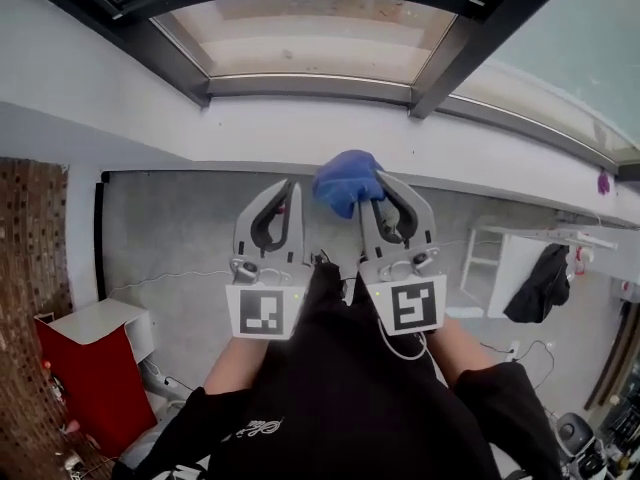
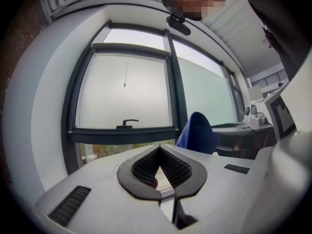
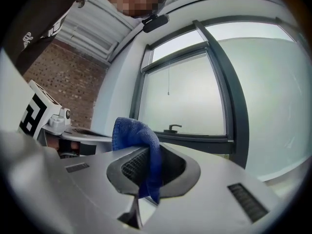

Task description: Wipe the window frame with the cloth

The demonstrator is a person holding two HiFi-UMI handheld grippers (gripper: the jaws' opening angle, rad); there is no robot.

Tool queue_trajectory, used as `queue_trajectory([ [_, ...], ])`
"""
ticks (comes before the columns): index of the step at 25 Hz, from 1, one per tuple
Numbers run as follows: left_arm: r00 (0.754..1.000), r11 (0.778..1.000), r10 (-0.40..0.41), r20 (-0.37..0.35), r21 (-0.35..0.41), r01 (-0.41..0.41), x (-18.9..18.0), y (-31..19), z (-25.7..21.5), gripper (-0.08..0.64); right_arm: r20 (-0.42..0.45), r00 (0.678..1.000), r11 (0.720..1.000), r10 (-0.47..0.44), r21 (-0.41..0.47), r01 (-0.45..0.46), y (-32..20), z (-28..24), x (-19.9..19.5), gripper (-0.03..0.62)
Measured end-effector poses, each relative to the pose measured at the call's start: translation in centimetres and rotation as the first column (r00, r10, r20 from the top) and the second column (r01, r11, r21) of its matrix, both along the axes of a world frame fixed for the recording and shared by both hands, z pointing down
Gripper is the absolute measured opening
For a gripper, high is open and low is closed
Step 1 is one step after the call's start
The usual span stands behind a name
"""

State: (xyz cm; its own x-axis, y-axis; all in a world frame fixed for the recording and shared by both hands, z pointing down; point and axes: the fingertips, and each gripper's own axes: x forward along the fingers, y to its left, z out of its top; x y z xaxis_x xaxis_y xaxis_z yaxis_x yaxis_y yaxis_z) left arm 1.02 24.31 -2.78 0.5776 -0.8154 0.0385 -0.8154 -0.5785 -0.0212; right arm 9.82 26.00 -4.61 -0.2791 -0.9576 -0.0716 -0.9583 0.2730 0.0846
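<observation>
Blue terry cloth (image 1: 347,180) sat pinched in the right claw (image 1: 381,190), whose jaws were clamped on a fold of it; in the right gripper view the cloth (image 3: 139,135) bunched up above the pads and a short tail hung down between them at the right claw (image 3: 150,154). Just beside it the left claw (image 1: 289,186) was held at the same height, its jaws brought together at the tips with nothing gripped between them, as the left gripper view showed at the left claw (image 2: 159,149). That view also caught the cloth (image 2: 197,133) as a blue hump just to the right. Both claws pointed at the dark window frame (image 1: 310,86), which stood apart from them: the frame (image 2: 173,91) rose ahead around frosted panes, with a dark handle (image 2: 126,123) on its lower rail, and the right gripper view showed the same frame (image 3: 229,106) and handle (image 3: 171,127). From the head view the cloth lay over the white wall band (image 1: 150,118) under the frame, not on the frame itself. Black sleeves (image 1: 350,408) filled the lower middle, a red box (image 1: 90,378) stood at the lower left beside a brick wall (image 1: 30,228), and a black garment (image 1: 540,283) hung on a white rack at the right.
</observation>
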Motion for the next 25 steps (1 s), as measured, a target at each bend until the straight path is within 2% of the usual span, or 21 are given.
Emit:
queue_trajectory([
  [4, 1.000, 1.000, 0.016, -0.021, -0.013, -0.016, 0.9, 1.9, -0.3, 0.005, -0.002, 1.000, 1.000, 0.011, -0.003, -0.011, 2.2, -0.3, 1.0, 0.023],
  [10, 0.999, 1.000, -0.012, -0.046, 0.021, 0.013, 3.8, 2.9, -1.7, 0.005, -0.029, 1.000, 1.000, 0.003, 0.014, -0.002, 3.7, -1.2, 3.4, 0.023],
  [13, 0.997, 1.000, -0.020, -0.070, 0.014, 0.021, 5.4, 3.8, -2.2, 0.005, -0.024, 1.000, 1.000, 0.004, -0.001, -0.004, 4.2, -1.1, 4.9, 0.023],
  [25, 0.999, 1.000, -0.007, -0.053, 0.024, 0.008, 8.3, 4.2, -2.8, 0.005, -0.028, 1.000, 1.000, -0.013, 0.027, 0.014, 4.5, -2.2, 7.1, 0.023],
])
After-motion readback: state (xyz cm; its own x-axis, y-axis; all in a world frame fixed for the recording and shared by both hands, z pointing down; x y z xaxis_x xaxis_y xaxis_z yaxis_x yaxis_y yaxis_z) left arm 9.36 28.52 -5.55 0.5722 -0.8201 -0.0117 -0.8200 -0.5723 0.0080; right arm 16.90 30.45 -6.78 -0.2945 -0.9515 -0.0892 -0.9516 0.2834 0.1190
